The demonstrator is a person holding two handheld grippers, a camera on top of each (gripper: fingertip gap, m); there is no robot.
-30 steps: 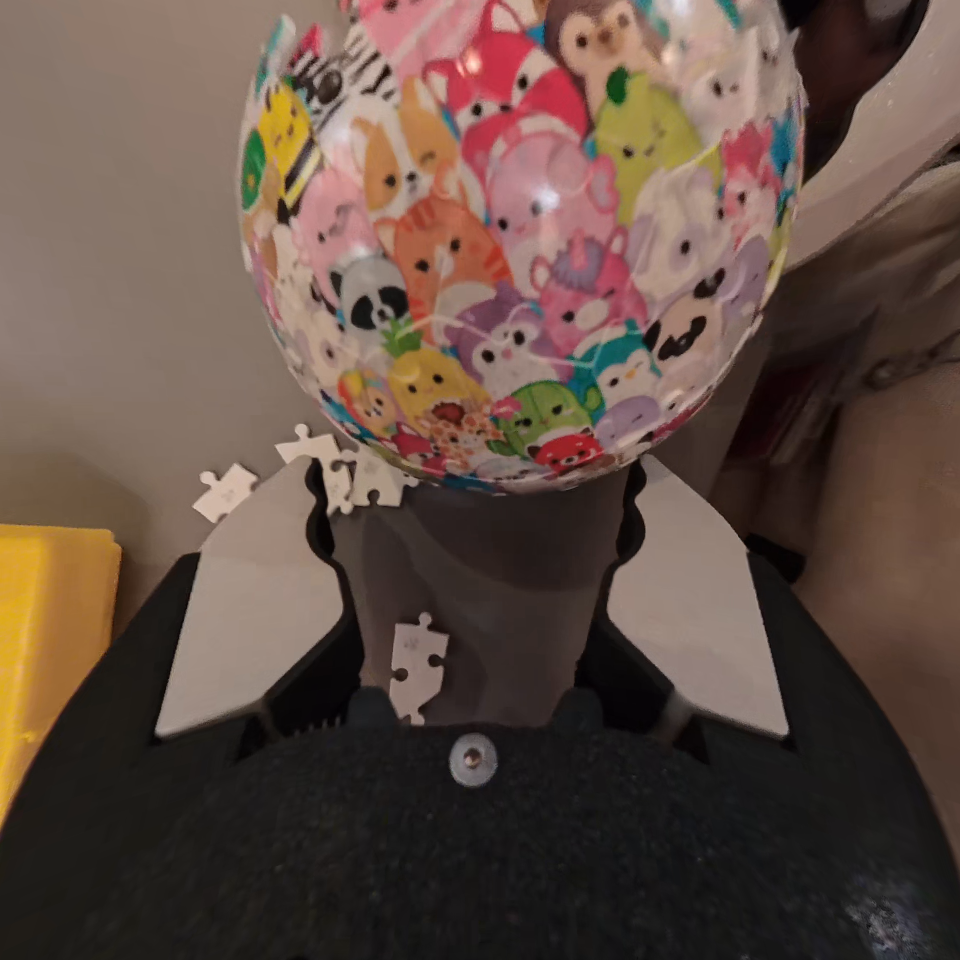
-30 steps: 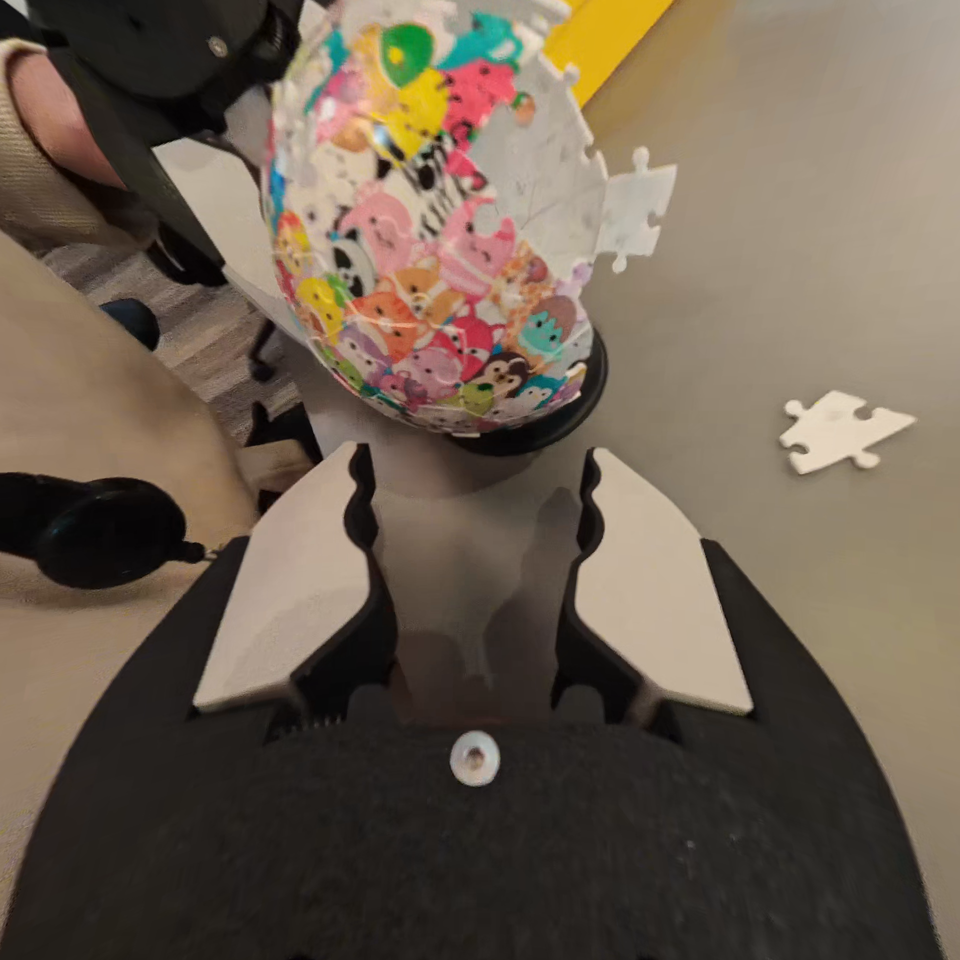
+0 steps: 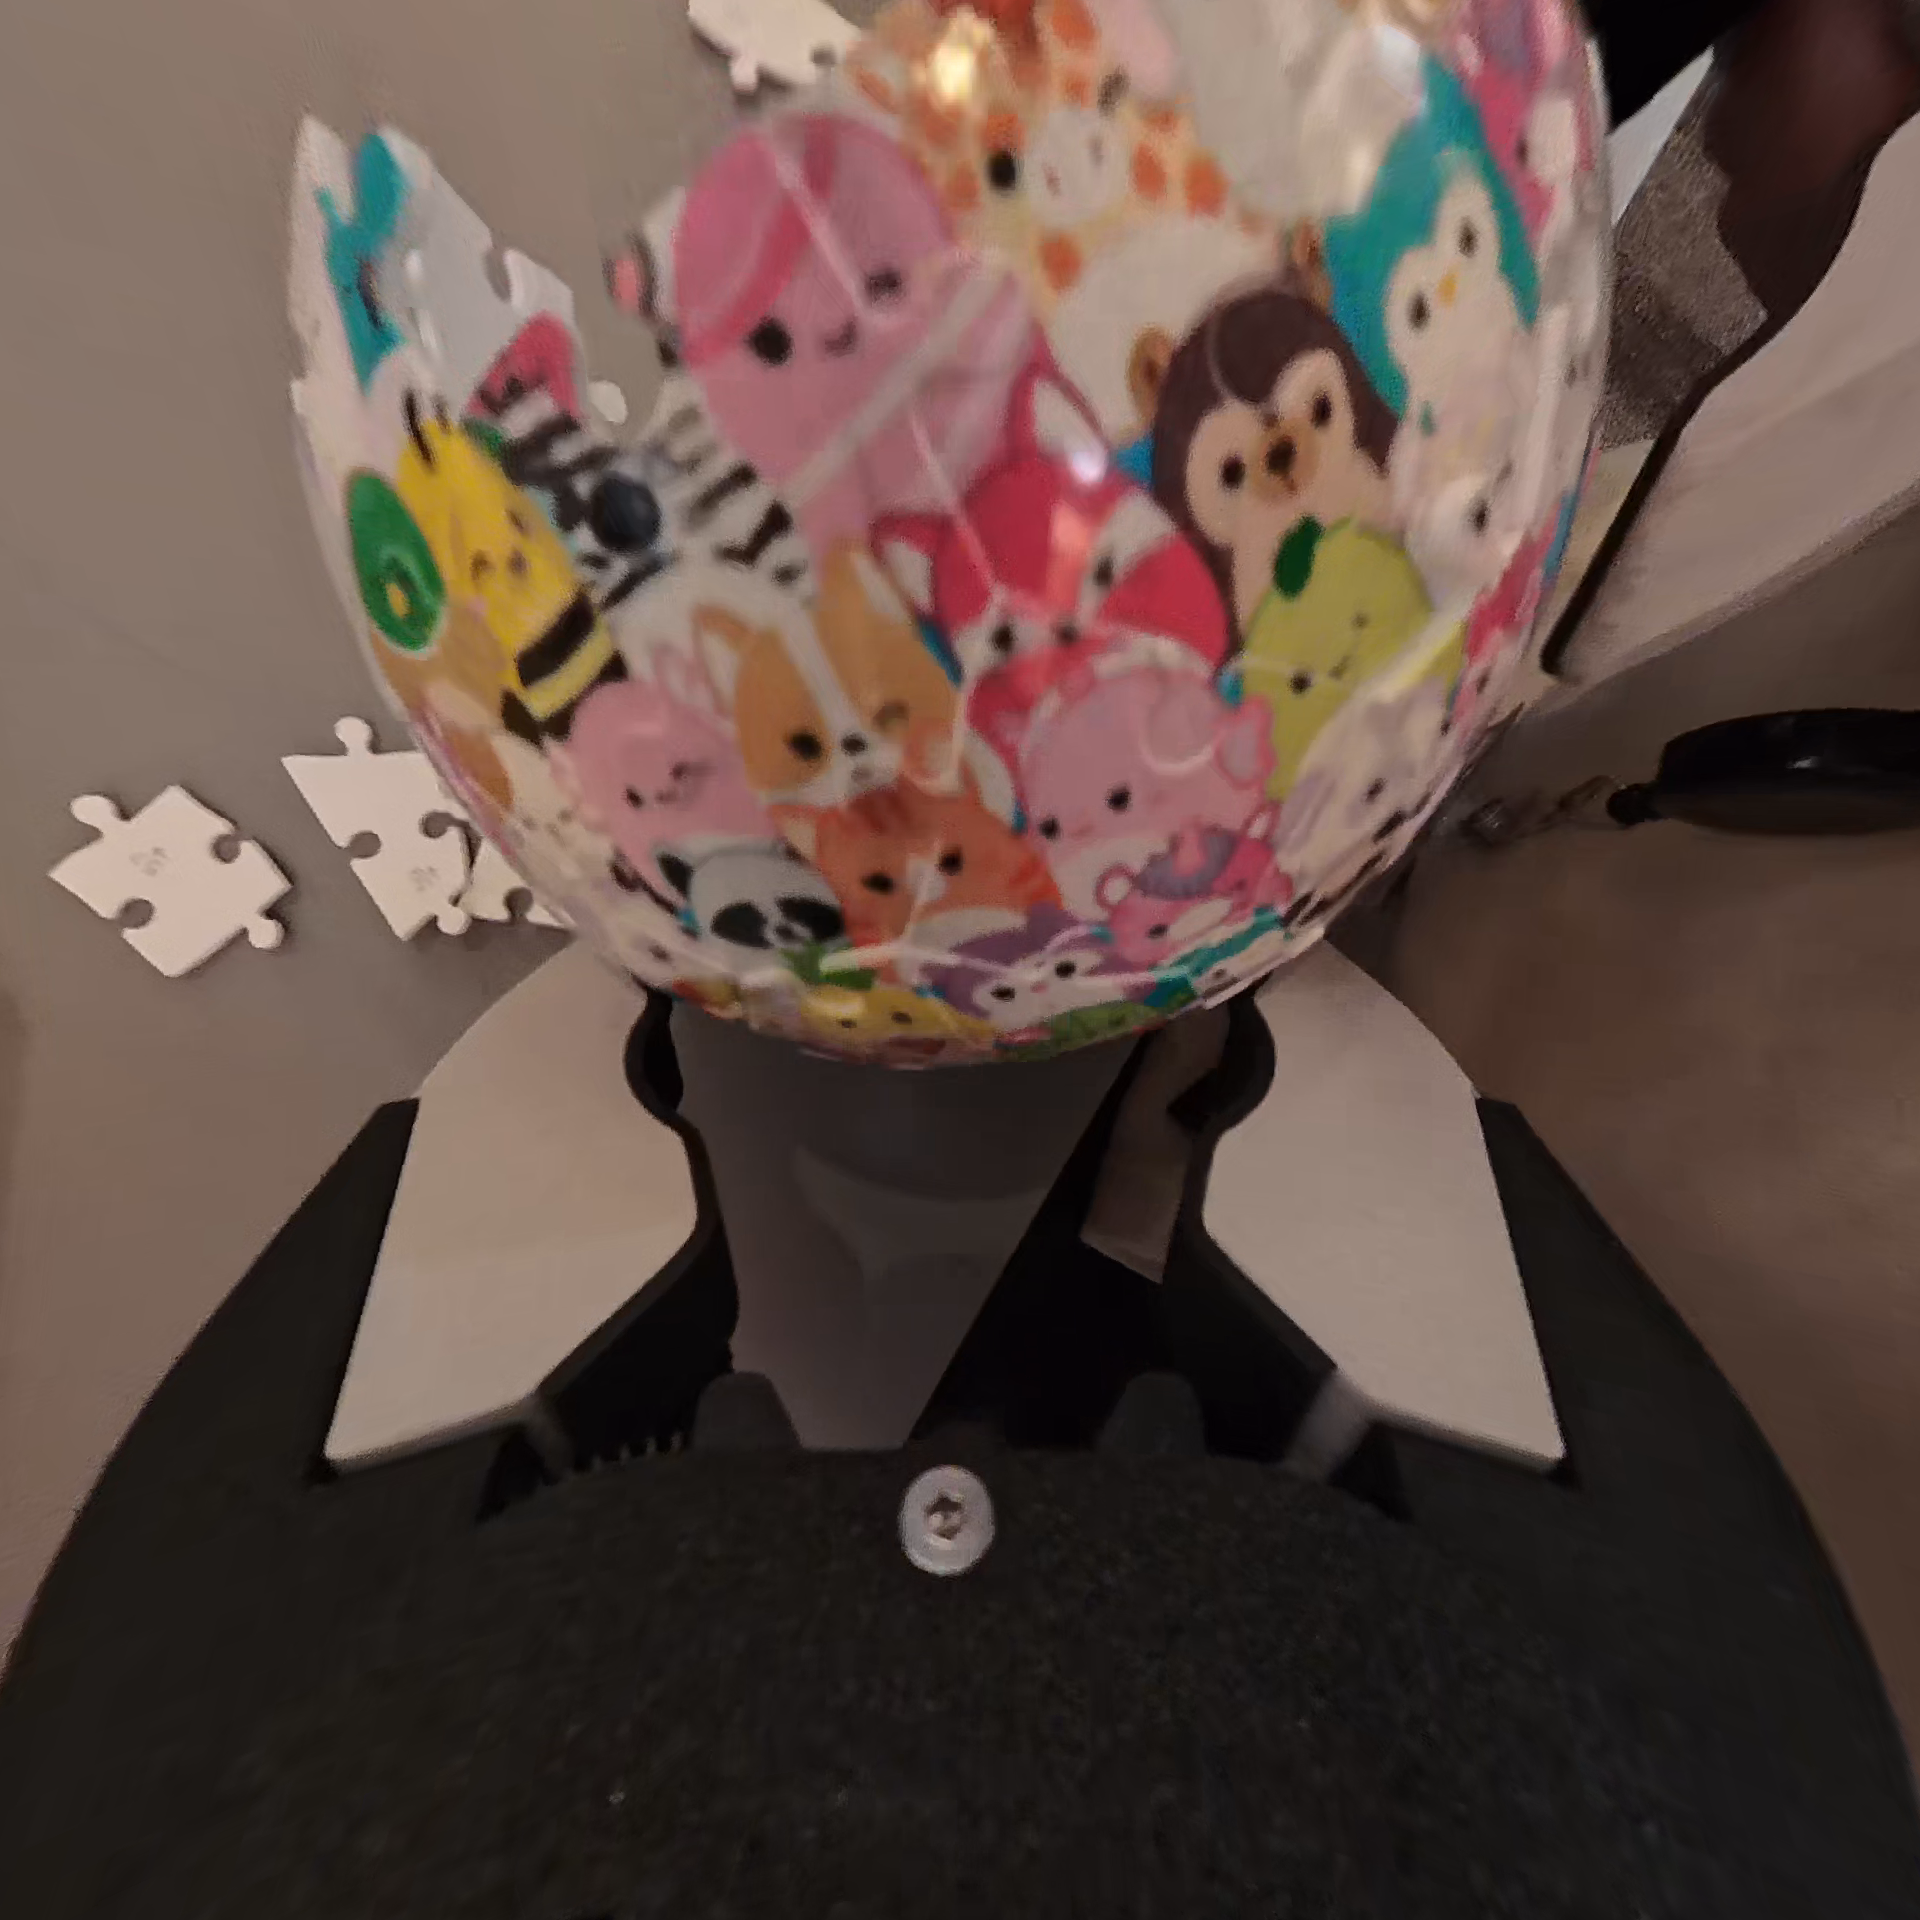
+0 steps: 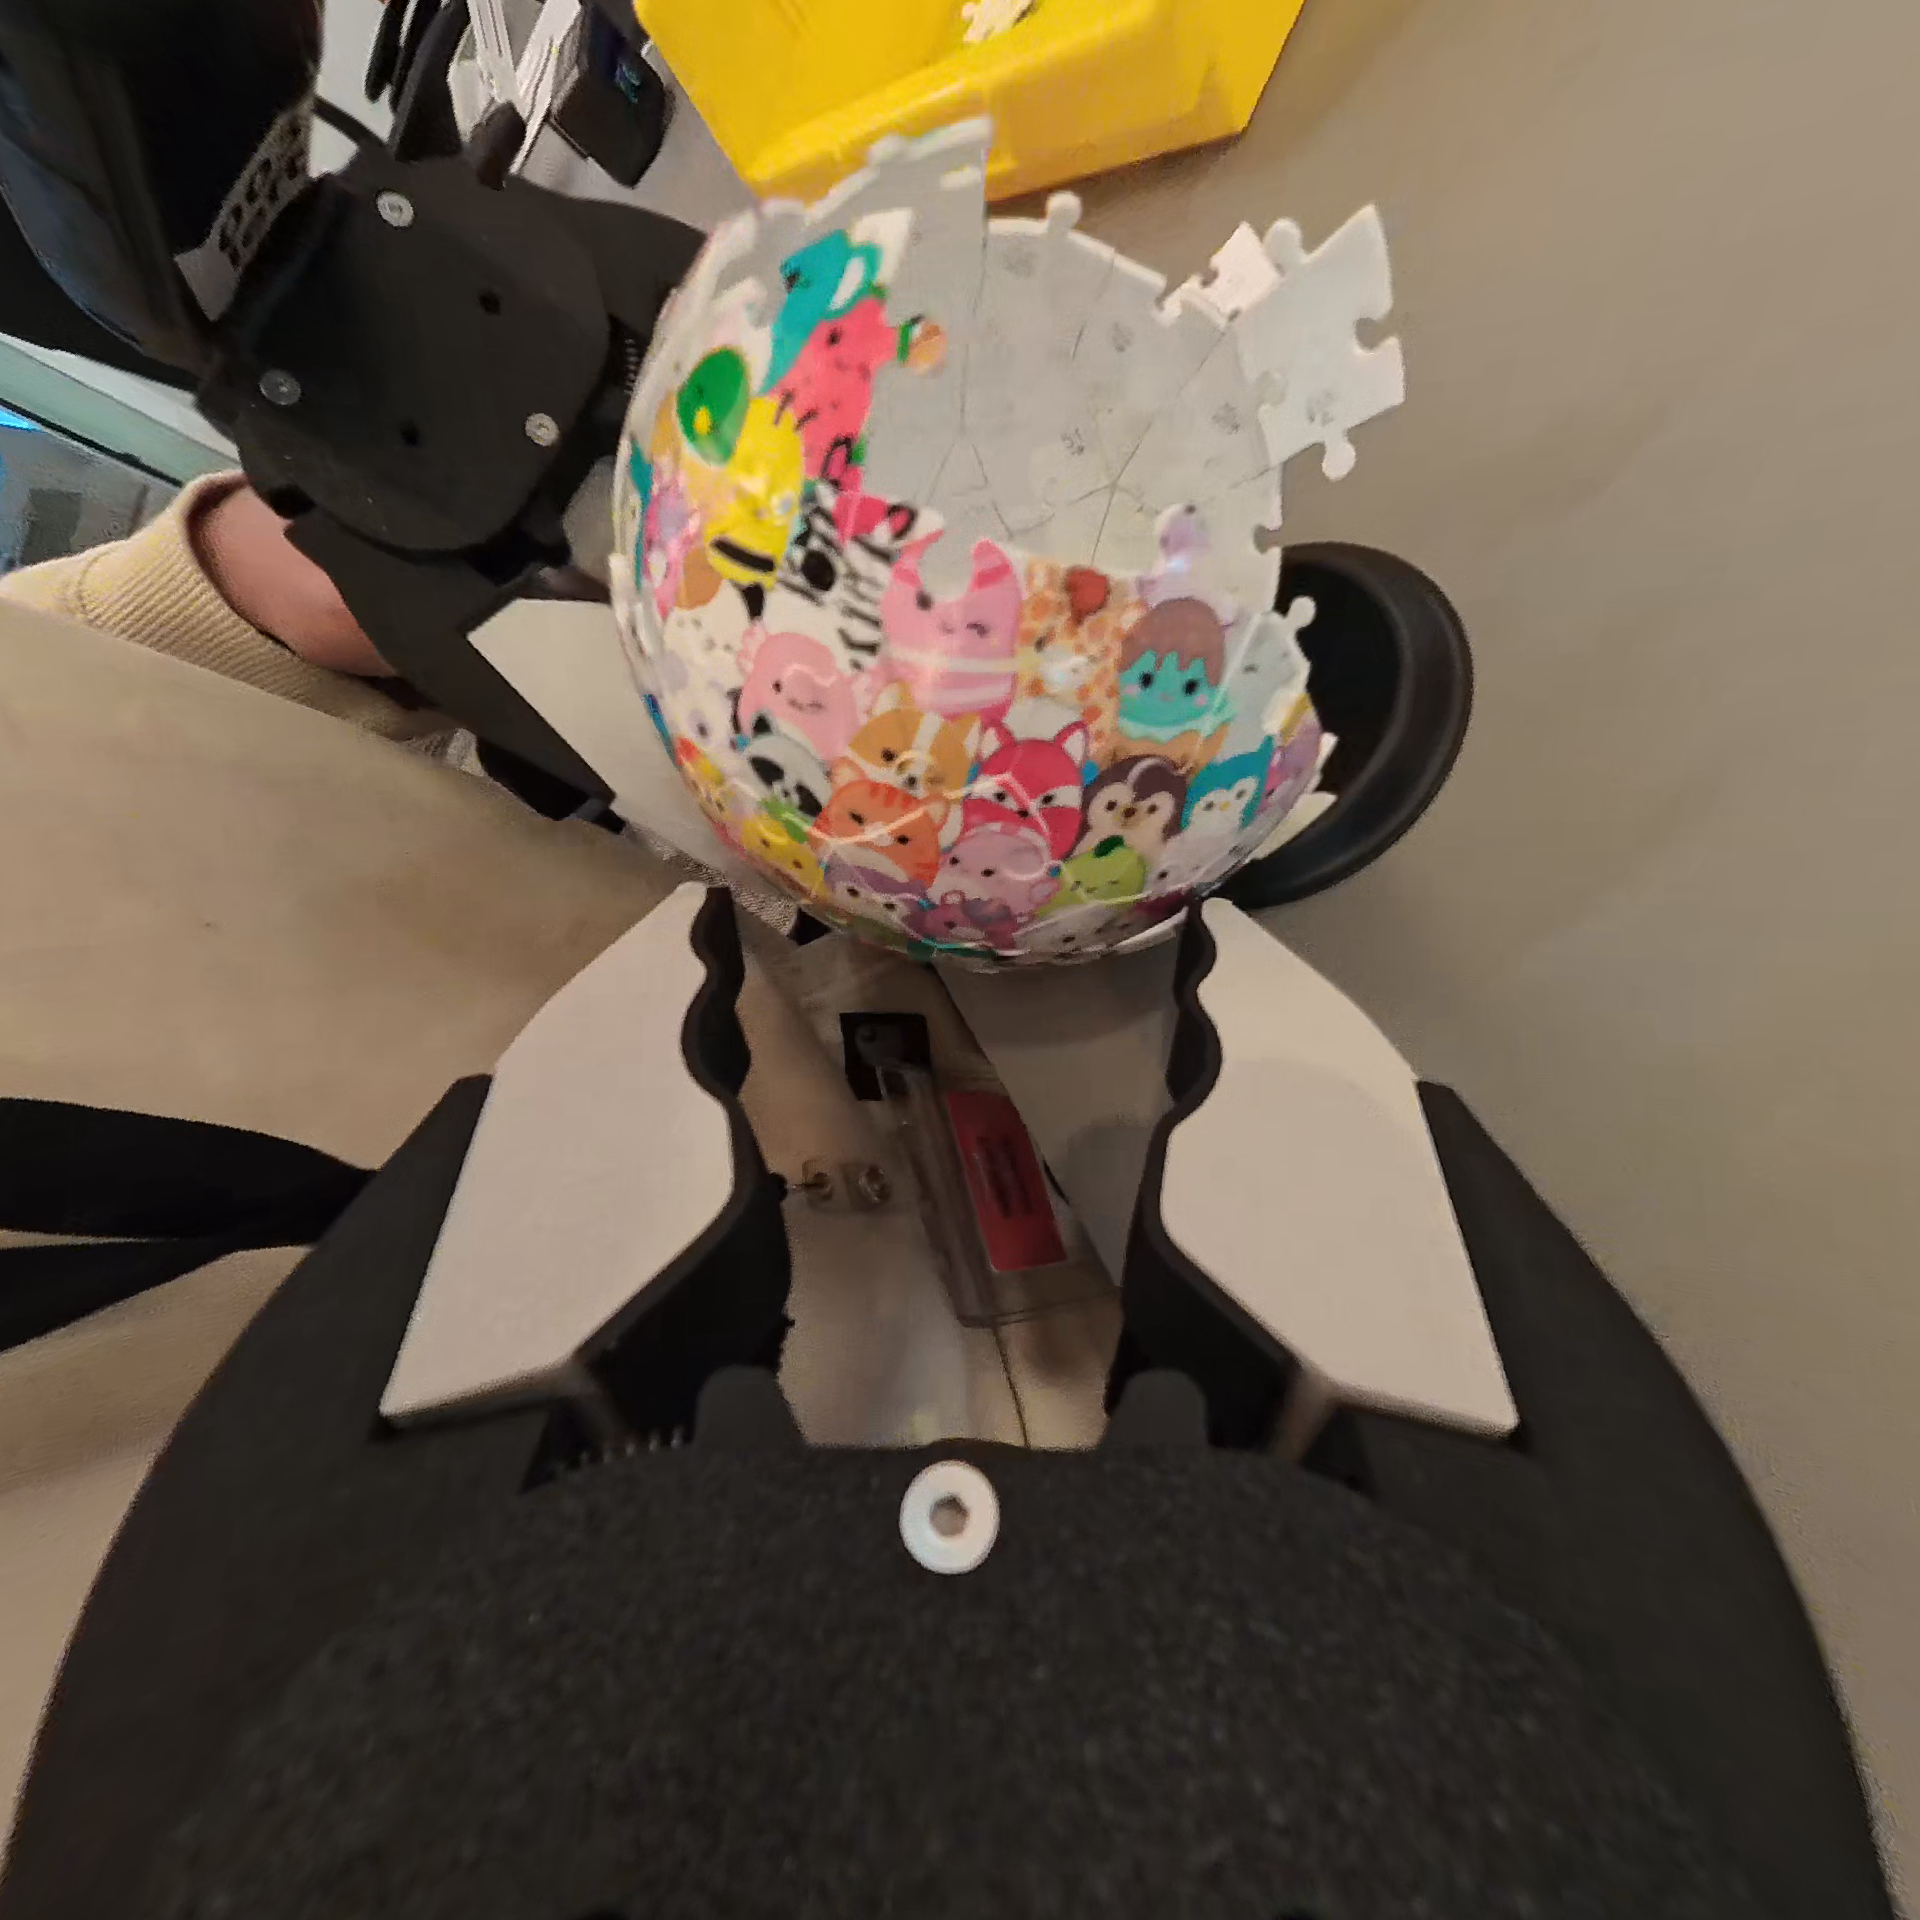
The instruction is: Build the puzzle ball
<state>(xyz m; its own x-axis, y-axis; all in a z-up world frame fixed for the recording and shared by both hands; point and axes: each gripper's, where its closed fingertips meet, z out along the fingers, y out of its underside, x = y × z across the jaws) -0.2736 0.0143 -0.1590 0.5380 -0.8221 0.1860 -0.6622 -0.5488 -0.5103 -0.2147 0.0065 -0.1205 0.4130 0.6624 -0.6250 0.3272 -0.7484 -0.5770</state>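
The puzzle ball (image 3: 1039,540) is a partly built sphere printed with colourful cartoon animals. Its open, jagged rim and white inside (image 4: 1122,416) face up and right in the right wrist view. My left gripper (image 3: 945,1039) is open wide, with both fingertips against the ball's underside. Its black body (image 4: 416,416) reaches the ball's left side in the right wrist view. My right gripper (image 4: 956,925) is open, its tips at the ball's (image 4: 935,748) bottom. The ball is off its black ring stand (image 4: 1392,717), which stands behind it on the right.
White face-down loose pieces (image 3: 166,894) (image 3: 405,842) lie on the grey table left of the ball. A yellow bin (image 4: 987,94) stands at the back. A person's beige sleeve (image 4: 125,603) and a badge holder (image 4: 997,1184) are below the right gripper. A black object (image 3: 1787,769) lies at the right.
The ball has come off the stand, moved closer to both grippers and turned, showing its open rim. The small piece between my left fingers is out of view.
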